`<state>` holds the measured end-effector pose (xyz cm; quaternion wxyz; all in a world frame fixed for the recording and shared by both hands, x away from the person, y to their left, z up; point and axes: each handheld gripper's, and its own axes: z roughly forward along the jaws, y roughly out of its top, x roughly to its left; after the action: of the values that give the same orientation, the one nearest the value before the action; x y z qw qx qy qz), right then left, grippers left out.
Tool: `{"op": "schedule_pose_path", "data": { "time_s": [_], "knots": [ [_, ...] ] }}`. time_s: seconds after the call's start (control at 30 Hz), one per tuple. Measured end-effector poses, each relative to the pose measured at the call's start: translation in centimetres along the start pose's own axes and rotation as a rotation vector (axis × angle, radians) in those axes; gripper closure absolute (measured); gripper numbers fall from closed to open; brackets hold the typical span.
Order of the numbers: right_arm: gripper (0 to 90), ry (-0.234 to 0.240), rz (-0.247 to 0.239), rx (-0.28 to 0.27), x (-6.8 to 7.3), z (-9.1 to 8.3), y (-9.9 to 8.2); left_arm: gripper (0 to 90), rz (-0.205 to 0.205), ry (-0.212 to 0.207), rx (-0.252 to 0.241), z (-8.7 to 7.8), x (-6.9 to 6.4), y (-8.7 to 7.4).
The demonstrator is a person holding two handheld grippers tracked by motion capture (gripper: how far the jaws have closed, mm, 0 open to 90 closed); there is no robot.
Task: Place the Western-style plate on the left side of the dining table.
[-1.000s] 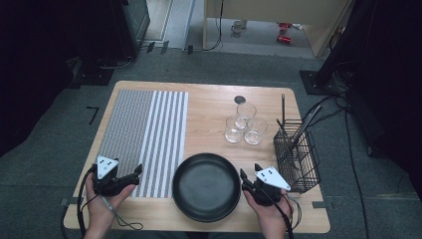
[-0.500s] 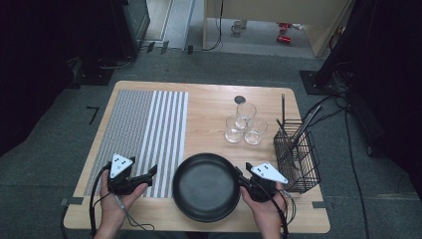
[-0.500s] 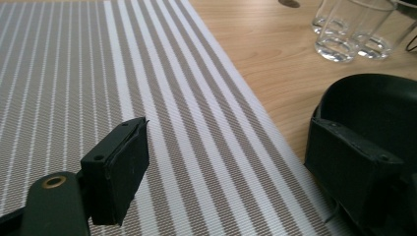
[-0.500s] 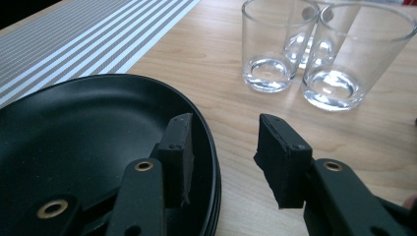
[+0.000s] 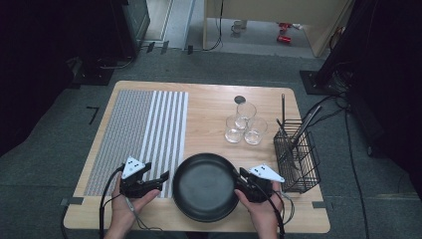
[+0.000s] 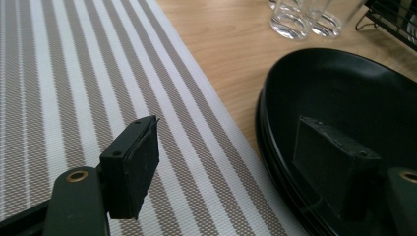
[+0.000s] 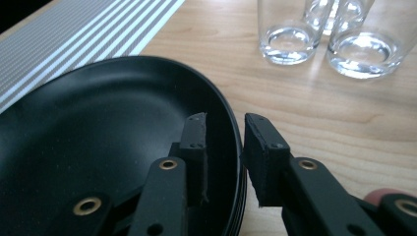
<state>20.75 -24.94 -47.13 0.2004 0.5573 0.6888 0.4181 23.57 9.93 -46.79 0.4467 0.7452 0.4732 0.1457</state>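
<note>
A black plate (image 5: pixel 204 186) lies at the table's near middle; its rim looks layered, like a stack (image 6: pixel 344 93). My left gripper (image 5: pixel 163 178) is at the plate's left edge, open wide. In the left gripper view (image 6: pixel 231 142) one jaw hangs over the striped mat and the other over the plate's inside, with the rim between them. My right gripper (image 5: pixel 239 175) is at the plate's right edge. In the right gripper view (image 7: pixel 224 120) its jaws stand close together on either side of the rim, one inside the plate (image 7: pixel 98 132) and one outside.
A grey and white striped mat (image 5: pixel 142 134) covers the table's left half. Three clear glasses (image 5: pixel 244 127) stand beyond the plate, with a small dark disc (image 5: pixel 240 99) behind them. A black wire basket (image 5: pixel 297 162) holding utensils sits at the right edge.
My left gripper has moved right across the mat to the plate's left edge. My right gripper has stayed at the plate's right rim.
</note>
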Motion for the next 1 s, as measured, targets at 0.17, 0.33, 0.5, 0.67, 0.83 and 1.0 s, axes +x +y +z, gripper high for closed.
{"op": "schedule_pose_path", "data": {
  "time_s": [0.17,0.33,0.5,0.67,0.83,1.0],
  "knots": [
    [74.0,-0.015,0.007,0.014,-0.1,0.1,-0.6,35.3,0.013,-0.032,0.017,0.4,-0.9,-0.4],
    [76.8,-0.039,0.034,0.023,-0.2,0.0,-1.1,42.1,0.032,-0.045,0.044,1.2,-1.5,-1.0],
    [81.1,-0.028,0.088,0.047,-0.2,-0.1,-1.5,49.1,0.025,-0.074,0.083,1.8,-1.8,-1.4],
    [81.9,-0.015,0.124,0.032,-0.4,-0.2,-1.9,58.5,0.025,-0.094,0.098,2.2,-2.1,-1.7],
    [82.3,-0.018,0.147,0.032,-0.3,-0.3,-2.0,64.3,0.035,-0.114,0.107,2.4,-2.5,-1.9],
    [82.8,-0.008,0.184,0.028,-0.4,-0.3,-2.1,63.3,0.011,-0.132,0.109,2.5,-2.3,-2.0]
  ]
}}
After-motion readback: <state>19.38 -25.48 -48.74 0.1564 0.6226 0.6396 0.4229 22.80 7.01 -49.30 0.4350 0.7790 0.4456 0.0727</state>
